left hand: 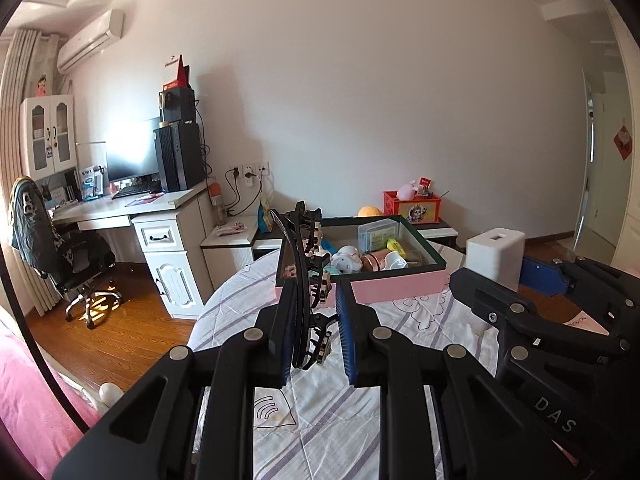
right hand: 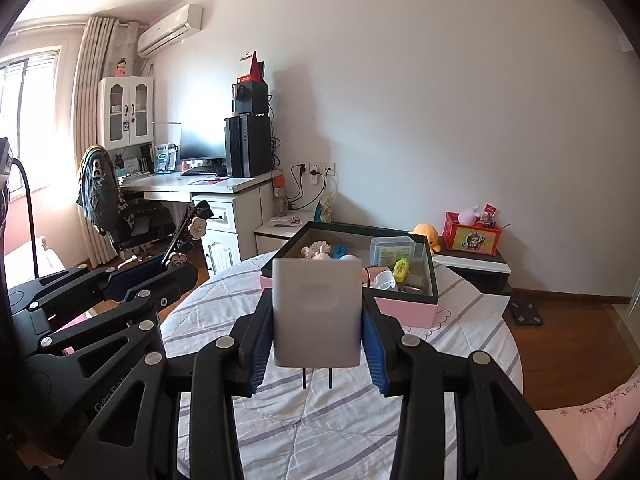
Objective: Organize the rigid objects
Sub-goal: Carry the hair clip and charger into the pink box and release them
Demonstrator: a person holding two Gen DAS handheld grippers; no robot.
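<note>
My left gripper (left hand: pixel 314 334) is shut on a black hair claw clip (left hand: pixel 306 276) with small flower ornaments, held above the round table (left hand: pixel 320 420) in front of the pink box (left hand: pixel 400 286). In the right wrist view the clip (right hand: pixel 192 232) shows at the left, in the left gripper (right hand: pixel 160 268). My right gripper (right hand: pixel 318 346) is shut on a white plug adapter (right hand: pixel 318 312), prongs pointing down, above the table (right hand: pixel 340 420) before the pink box (right hand: pixel 416 312). The adapter (left hand: pixel 496 256) and right gripper (left hand: pixel 532 276) show at the right of the left wrist view.
The box holds several small toys and a clear plastic case (right hand: pixel 390 250). A desk (left hand: pixel 132 208) with monitor, an office chair (left hand: pixel 60 256) and a low cabinet (right hand: pixel 472 264) with a red box stand beyond. Pink bedding (left hand: pixel 36 392) lies at lower left.
</note>
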